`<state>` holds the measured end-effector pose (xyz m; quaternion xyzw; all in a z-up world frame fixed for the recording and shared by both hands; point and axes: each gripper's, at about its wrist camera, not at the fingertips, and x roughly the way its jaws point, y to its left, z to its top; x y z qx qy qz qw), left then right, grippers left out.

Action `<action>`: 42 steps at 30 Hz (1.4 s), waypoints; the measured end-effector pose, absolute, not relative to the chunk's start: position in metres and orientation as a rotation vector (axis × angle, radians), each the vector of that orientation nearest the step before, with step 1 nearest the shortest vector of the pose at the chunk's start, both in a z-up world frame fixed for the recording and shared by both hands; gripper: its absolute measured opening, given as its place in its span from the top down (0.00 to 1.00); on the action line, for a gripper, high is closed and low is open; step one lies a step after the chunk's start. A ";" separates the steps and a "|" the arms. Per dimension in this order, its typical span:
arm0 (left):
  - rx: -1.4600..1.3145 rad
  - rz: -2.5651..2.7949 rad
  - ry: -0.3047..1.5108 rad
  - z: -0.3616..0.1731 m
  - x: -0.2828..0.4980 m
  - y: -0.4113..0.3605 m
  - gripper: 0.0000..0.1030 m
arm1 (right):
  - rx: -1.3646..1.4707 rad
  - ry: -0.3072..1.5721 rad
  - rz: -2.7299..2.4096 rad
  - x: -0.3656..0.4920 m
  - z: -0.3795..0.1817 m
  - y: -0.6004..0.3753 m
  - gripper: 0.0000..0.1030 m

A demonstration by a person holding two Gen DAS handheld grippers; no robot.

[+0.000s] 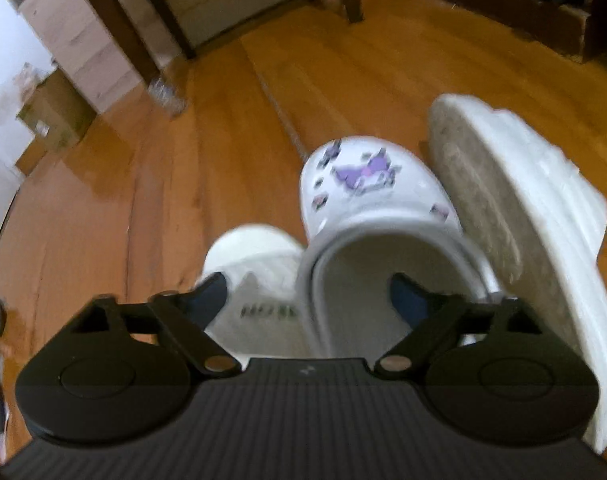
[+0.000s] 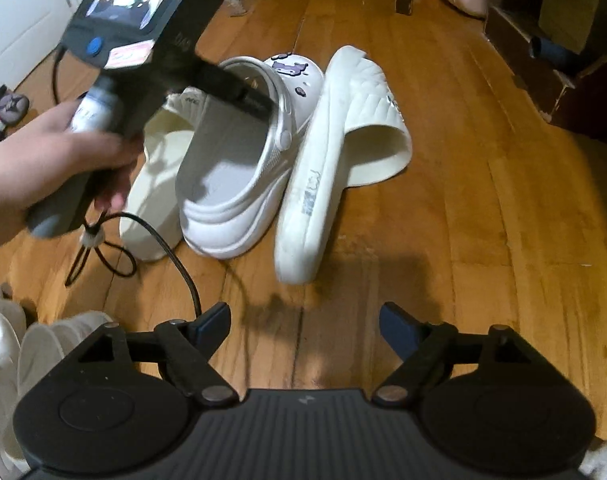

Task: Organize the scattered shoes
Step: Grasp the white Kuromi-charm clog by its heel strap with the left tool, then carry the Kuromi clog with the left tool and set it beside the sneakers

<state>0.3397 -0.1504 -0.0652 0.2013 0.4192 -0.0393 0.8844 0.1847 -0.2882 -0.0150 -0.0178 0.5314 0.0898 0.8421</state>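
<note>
A white clog with purple charms [image 1: 367, 188] [image 2: 239, 160] stands on the wooden floor between two cream slides. One slide [image 1: 259, 280] [image 2: 155, 184] lies flat at its left. The other slide [image 1: 515, 216] [image 2: 343, 152] is tipped on its side at its right, sole towards the clog. My left gripper [image 1: 307, 296] [image 2: 259, 100] is open, with its right finger [image 1: 407, 300] inside the clog's opening and its left finger [image 1: 207, 300] over the flat slide. My right gripper [image 2: 303, 328] is open and empty above bare floor, nearer than the shoes.
White shoes [image 2: 19, 360] lie at the lower left of the right wrist view, and dark sandals [image 2: 3, 108] at its left edge. Table legs [image 1: 143, 20], cardboard boxes [image 1: 51, 116] and a dark low shelf [image 2: 563, 60] stand further back.
</note>
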 end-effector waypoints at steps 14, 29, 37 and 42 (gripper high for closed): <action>0.217 -0.042 0.890 -0.054 0.305 -0.144 0.89 | -0.092 1.151 0.149 0.182 -0.025 -0.281 0.18; 0.088 -0.116 0.887 -0.023 0.226 -0.106 0.88 | 0.054 1.159 0.182 0.149 0.001 -0.280 0.18; 0.009 -0.156 0.899 -0.004 0.185 -0.102 0.87 | 0.206 1.220 0.143 0.104 0.018 -0.315 0.18; -0.047 -0.112 0.820 0.020 0.121 -0.107 0.87 | 0.178 1.196 0.187 0.072 0.031 -0.326 0.18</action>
